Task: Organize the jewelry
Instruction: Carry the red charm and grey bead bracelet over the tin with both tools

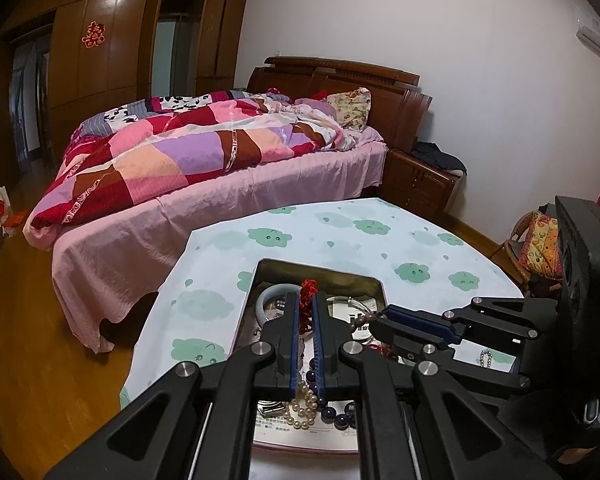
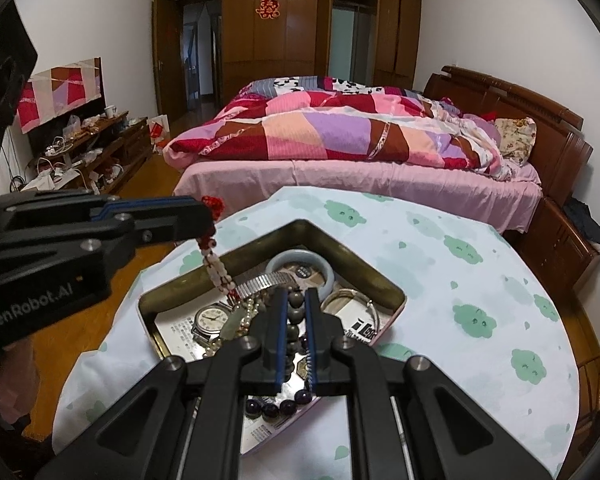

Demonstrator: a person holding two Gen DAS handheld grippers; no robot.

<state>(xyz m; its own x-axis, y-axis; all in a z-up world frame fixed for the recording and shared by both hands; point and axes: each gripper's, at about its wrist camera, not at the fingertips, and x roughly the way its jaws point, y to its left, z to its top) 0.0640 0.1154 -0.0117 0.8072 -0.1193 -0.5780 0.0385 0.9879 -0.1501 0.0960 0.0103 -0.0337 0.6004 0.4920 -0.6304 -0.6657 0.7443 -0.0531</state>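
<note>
A metal tin tray [image 2: 364, 276] of jewelry sits on the table; it also shows in the left wrist view [image 1: 374, 285]. My left gripper [image 1: 307, 300] is shut on a red-knotted bead string [image 2: 216, 264] and holds it above the tray's left edge. My right gripper [image 2: 296, 300] is shut on a brown wooden bead bracelet [image 2: 294, 314] over the tray. In the tray lie a pale jade bangle [image 2: 328, 270], a wristwatch [image 2: 210, 320], a silver bangle [image 2: 350, 298], pearls [image 1: 304, 404] and dark purple beads [image 2: 278, 406].
The round table [image 2: 440, 280] has a white cloth with green cloud prints. A bed [image 2: 360, 140] with a patchwork quilt stands behind it. A cluttered low cabinet [image 2: 88, 152] is at the left, a nightstand [image 1: 420, 176] and chair [image 1: 536, 248] at the right.
</note>
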